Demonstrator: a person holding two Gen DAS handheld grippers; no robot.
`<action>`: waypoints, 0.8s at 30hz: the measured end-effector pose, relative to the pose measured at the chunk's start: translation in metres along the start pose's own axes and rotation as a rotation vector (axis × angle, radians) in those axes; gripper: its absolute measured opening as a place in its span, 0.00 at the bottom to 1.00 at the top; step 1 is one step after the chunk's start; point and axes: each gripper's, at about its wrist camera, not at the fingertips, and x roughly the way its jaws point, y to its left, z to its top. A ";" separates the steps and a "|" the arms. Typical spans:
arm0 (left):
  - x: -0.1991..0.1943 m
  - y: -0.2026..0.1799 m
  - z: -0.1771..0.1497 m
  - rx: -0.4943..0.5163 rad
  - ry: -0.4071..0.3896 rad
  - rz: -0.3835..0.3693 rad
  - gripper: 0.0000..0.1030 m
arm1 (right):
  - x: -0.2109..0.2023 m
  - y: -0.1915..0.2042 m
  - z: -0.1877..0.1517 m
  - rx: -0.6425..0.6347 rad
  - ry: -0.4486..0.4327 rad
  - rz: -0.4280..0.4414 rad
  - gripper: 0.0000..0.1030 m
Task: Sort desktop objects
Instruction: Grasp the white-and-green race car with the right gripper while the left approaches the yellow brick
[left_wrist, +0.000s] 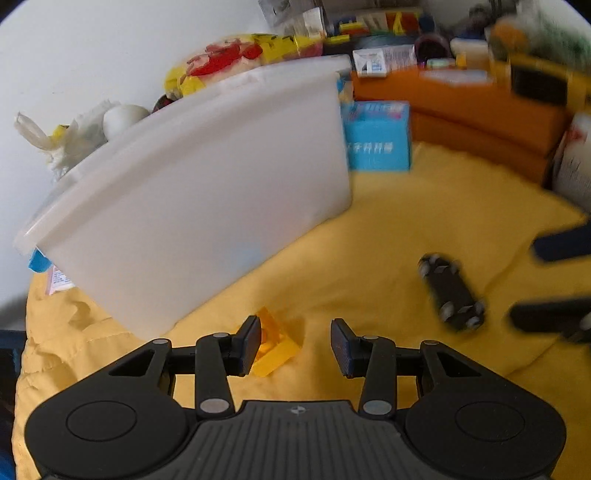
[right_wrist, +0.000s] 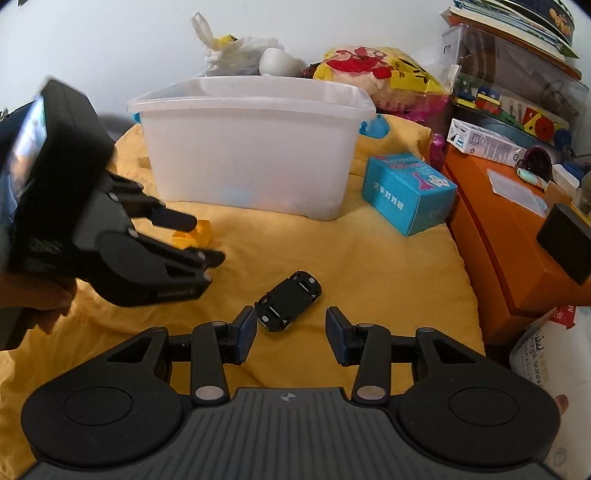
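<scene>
Sorting looks only partly settled, as far as these views tell. On the yellow cloth (right_wrist: 369, 266) a small black toy car (right_wrist: 288, 301) lies wheels-up, and a yellow plastic piece (right_wrist: 194, 233) sits near the foot of the white bin (right_wrist: 251, 155); both are outside it. A blue box (right_wrist: 408, 192) lies on the cloth at about 3 o'clock from the bin. Faint blue patches show through the bin's cloudy wall, so something may already lie inside, but what it is cannot be told.

In the right wrist view the right gripper (right_wrist: 291, 338) is spread wide with nothing between its fingers, and the car lies just ahead, toward its 11 o'clock finger. In the left wrist view the left gripper (left_wrist: 295, 345) is also spread and empty, the yellow piece at its 10 o'clock finger, partly behind the pad.

My guess: if the bin is the goal, the car and the yellow piece remain to go in
</scene>
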 end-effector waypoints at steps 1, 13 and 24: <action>0.001 0.001 -0.002 0.022 0.001 0.023 0.44 | 0.000 0.000 0.000 -0.002 -0.002 -0.002 0.44; -0.072 0.064 -0.042 -0.467 0.036 -0.239 0.25 | 0.014 0.017 0.004 -0.083 -0.019 -0.016 0.43; -0.090 0.048 -0.104 -0.785 0.077 -0.369 0.26 | 0.058 0.035 -0.001 -0.203 0.029 -0.093 0.31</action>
